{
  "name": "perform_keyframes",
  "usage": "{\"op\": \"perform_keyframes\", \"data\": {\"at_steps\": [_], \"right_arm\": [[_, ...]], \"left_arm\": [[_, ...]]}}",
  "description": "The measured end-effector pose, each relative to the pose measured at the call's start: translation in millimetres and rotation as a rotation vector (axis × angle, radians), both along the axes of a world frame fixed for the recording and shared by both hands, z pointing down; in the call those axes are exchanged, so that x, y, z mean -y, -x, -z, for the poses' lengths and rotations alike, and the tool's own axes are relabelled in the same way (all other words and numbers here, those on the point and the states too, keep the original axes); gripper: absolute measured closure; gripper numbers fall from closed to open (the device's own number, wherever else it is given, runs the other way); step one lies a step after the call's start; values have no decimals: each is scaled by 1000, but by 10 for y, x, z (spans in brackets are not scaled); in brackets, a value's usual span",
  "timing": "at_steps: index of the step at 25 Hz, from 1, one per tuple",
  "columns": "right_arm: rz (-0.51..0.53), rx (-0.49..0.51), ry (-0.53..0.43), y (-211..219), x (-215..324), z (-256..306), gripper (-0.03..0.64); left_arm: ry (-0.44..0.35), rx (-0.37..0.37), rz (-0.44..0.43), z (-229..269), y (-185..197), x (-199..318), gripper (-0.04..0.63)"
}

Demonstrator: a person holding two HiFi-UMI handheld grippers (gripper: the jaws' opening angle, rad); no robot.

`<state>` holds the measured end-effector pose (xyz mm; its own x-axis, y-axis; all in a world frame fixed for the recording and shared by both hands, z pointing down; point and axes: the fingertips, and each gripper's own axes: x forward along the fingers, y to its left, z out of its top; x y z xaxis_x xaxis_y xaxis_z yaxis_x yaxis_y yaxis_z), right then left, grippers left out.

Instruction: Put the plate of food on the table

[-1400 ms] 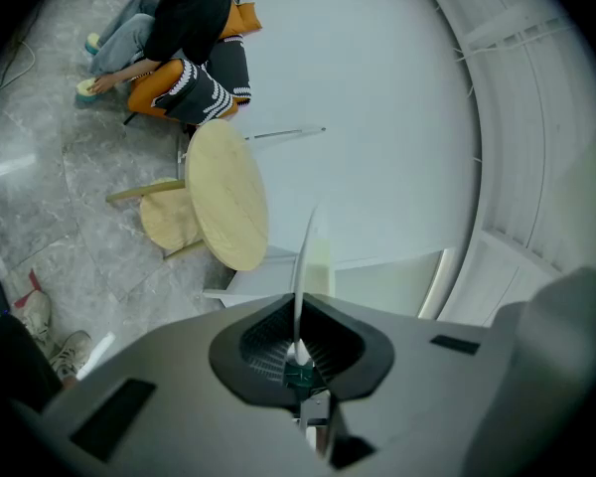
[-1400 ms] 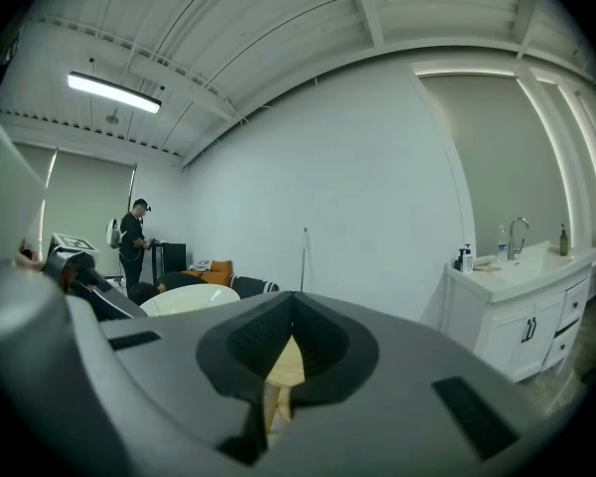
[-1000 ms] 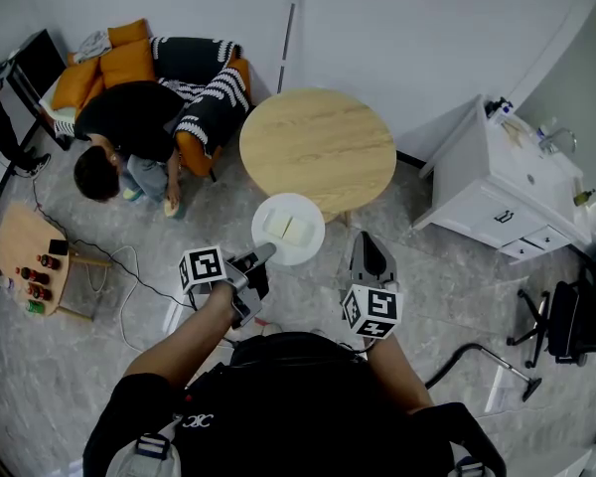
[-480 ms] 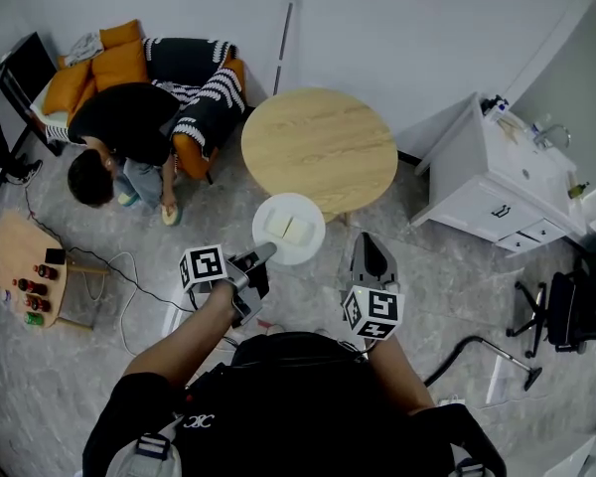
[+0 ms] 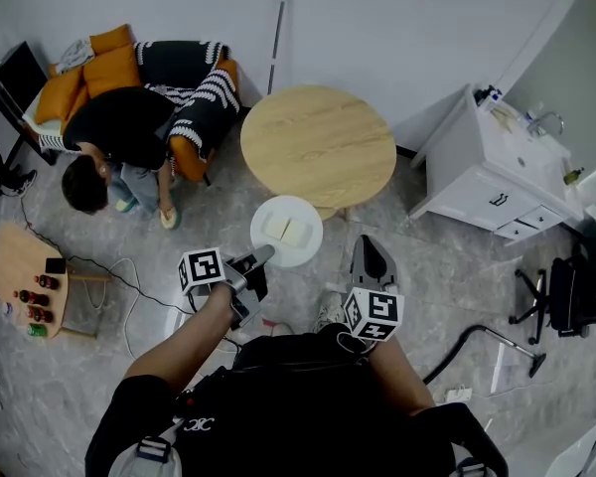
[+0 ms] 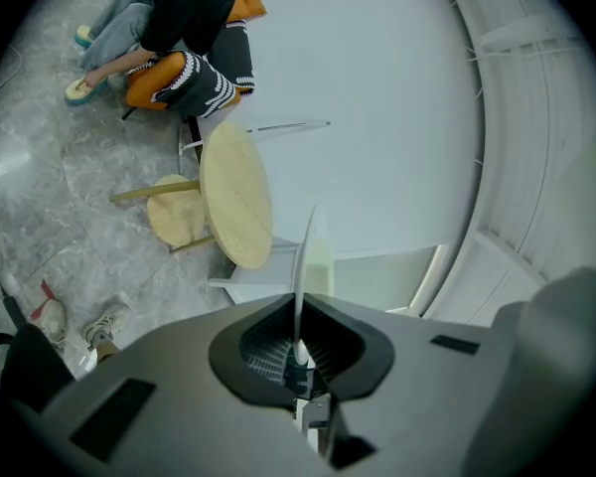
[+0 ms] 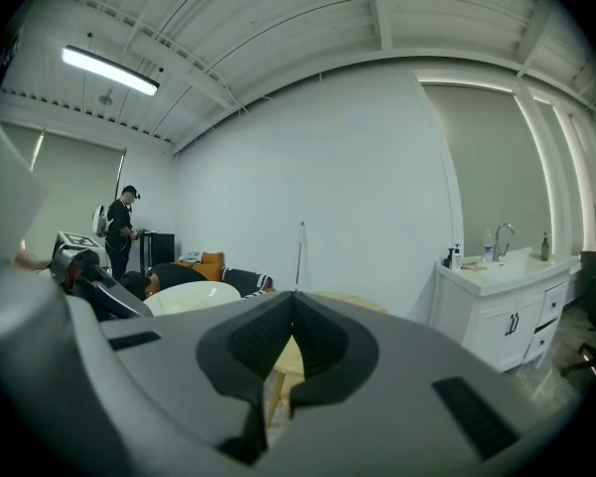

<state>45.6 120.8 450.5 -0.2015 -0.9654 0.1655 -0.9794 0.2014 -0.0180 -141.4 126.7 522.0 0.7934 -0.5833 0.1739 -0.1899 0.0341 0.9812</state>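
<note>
The round, smooth white plate carries two pale square slabs of food. It is held in the air just beside the near edge of the round light-wood table.

The left gripper is clamped on the plate's rim. The right gripper is closed and empty.

Compared with a second ago, the plate's position is unchanged, and a shoe now shows.

The left gripper view shows the plate edge-on, with the food unclear.

A shoe appears, a person leans over

The carrier's white sneaker has come into view just beside the right gripper, below the plate. The crouching person by the sofa has leaned further toward the left.
</note>
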Motion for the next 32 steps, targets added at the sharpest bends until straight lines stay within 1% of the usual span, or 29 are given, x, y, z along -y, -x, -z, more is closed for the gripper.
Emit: {"op": "perform_keyframes", "data": {"at_steps": [5,9,14,26,32], "right_arm": [[9,-15,-10,52,-12,37,609],[9,-17,-18,-1,53,85,609],[3,-17,-32,122,70,69,610],[2,-1,-51,47,370,48,609],[3,18,-52,-79,610,11,610]], "left_arm": [[4,-9,10,-12,56,-37,575],[14,-13,19,-30,41,-11,575],[2,-14,13,-59,174,4,575],[-13,-10,17,-52,139,296,575],[-2,-4,22,-106,12,510,575]]}}
